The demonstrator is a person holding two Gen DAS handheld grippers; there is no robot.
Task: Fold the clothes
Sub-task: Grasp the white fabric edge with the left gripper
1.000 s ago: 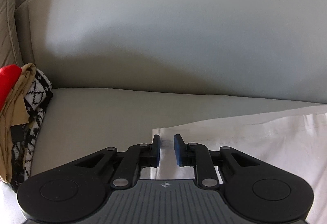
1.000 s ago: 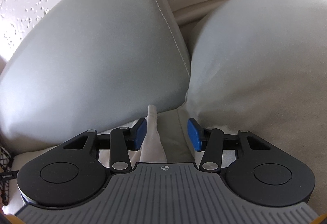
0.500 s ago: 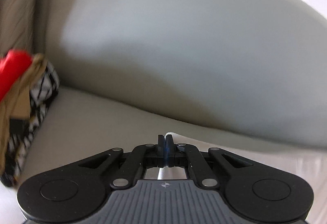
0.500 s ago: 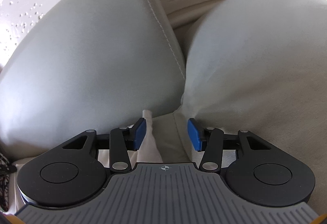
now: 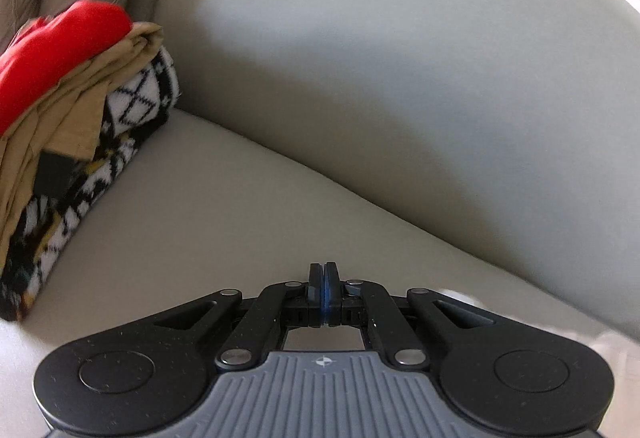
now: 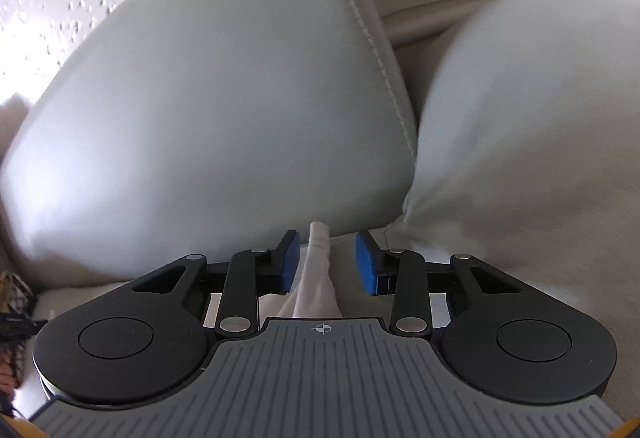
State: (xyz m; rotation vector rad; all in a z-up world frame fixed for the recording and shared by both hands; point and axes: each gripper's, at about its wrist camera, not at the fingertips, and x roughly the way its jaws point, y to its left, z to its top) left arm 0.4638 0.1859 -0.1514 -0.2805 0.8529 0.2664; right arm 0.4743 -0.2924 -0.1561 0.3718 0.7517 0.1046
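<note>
- Right wrist view: a narrow ridge of white cloth (image 6: pixel 318 270) rises between the two blue pads of the right gripper (image 6: pixel 327 264), nearer the left-hand pad. The jaws are closing on it and are about a third open; neither pad seems to press the cloth yet.
- Risk here: the ridge sits off-centre, so the left-hand pad may reach it first and push it sideways. The grip might then catch only a thin edge, or one layer, and the fold would come out crooked.
- Left wrist view: the left gripper (image 5: pixel 325 294) has its pads fully together. No cloth shows between the tips from this angle, so I cannot tell whether it grips anything. A pale blur of white fabric (image 5: pixel 454 294) lies just to its right, behind the linkage.
- Risk here: if the left jaws shut on nothing, only one corner will rise and the cloth will drag and bunch on the seat cushion (image 5: pixel 208 214).
- Directly ahead of both grippers stand the grey back cushions (image 6: pixel 208 98). A forward carry could press the cloth into the crease where seat meets back.
- Well off to the left of the left gripper sits a stack of folded clothes (image 5: pixel 80 110), red on top, tan beneath, a black-and-white knit at the bottom. A wide swing that way might knock it over.
</note>
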